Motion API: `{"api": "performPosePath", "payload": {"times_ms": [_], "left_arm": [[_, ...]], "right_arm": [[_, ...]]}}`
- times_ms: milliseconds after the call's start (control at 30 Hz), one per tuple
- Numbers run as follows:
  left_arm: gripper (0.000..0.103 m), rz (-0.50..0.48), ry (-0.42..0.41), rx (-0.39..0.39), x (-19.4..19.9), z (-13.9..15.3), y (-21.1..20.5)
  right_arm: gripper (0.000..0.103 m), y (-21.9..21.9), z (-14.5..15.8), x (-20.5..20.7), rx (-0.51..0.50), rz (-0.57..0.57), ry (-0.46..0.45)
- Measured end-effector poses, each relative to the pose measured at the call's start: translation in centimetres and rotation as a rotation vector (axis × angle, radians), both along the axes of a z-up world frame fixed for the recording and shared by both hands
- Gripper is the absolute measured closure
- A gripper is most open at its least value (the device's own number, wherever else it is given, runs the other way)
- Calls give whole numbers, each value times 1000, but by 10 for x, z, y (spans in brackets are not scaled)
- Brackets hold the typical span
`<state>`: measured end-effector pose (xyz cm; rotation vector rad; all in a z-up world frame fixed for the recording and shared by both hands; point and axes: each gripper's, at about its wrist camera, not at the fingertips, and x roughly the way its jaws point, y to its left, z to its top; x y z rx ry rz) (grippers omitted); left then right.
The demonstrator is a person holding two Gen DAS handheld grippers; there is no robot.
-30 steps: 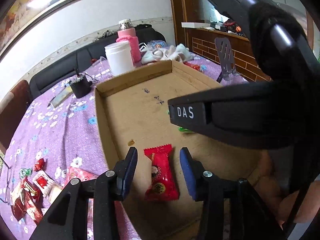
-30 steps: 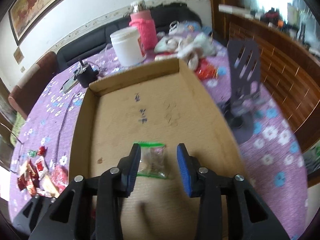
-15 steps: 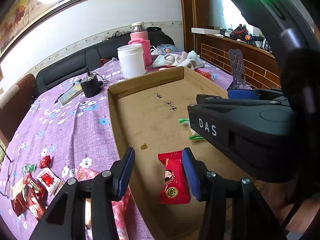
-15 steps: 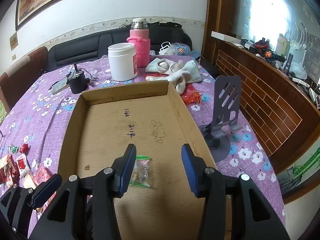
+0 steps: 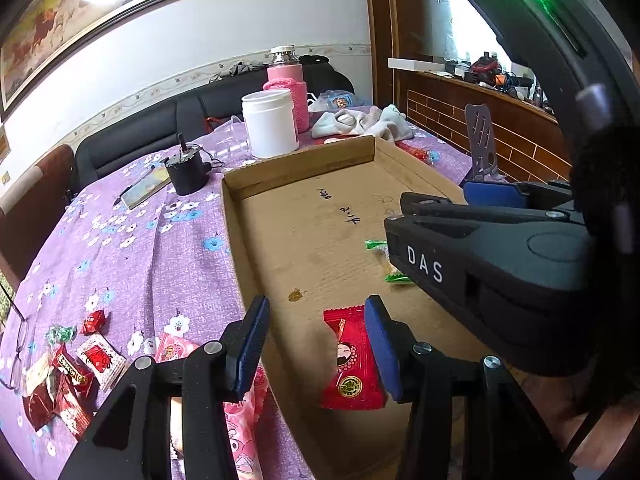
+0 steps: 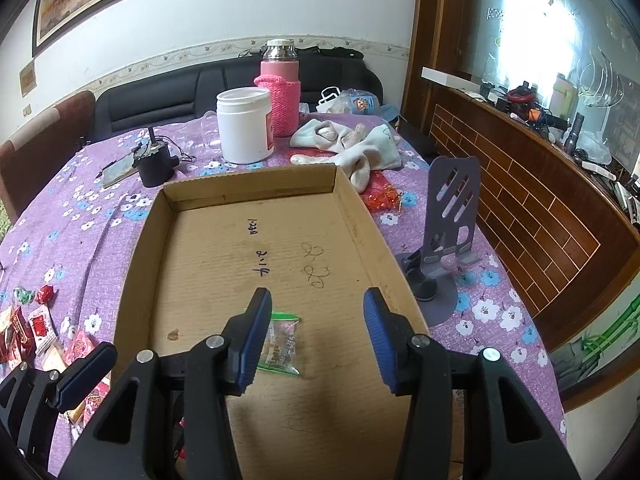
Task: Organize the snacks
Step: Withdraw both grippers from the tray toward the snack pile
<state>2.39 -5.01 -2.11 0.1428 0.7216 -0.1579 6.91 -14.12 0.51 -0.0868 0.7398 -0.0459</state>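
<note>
A shallow cardboard tray [image 5: 234, 240] [image 6: 138, 256] lies on the purple flowered tablecloth. On its floor rests a red snack packet [image 5: 348, 364], just inside my left gripper's [image 5: 316, 344] right finger; the jaws stand open and touch nothing. A clear packet with green ends [image 6: 282, 344] [image 5: 380, 258] lies flat in the tray, beside the left finger of my right gripper [image 6: 318, 340], which is open and holds nothing. In the left wrist view, the right gripper's body hides part of that packet. A pile of loose snacks [image 5: 68, 372] [image 6: 30, 328] sits on the cloth left of the tray.
Beyond the tray stand a white jar [image 6: 244, 124], a pink flask [image 6: 280, 92], a small black device [image 6: 154, 166] and a crumpled cloth [image 6: 352, 148]. A grey phone stand [image 6: 450, 224] is right of the tray. Glasses [image 5: 16, 344] lie at the left edge.
Both grippers have widened their jaws a little and drawn back and up from the tray. The red packet and the green-edged packet stay lying on the tray floor.
</note>
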Motion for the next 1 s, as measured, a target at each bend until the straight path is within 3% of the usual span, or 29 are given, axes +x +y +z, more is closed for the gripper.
{"api": "performPosePath", "payload": {"times_ms": [600, 1000], "left_arm": [[51, 14, -7, -9, 0, 2, 4], [51, 77, -40, -76, -3, 20, 32]], "right_arm": [[56, -1, 2, -1, 8, 3, -7], [56, -7, 7, -4, 64, 2, -24]]}}
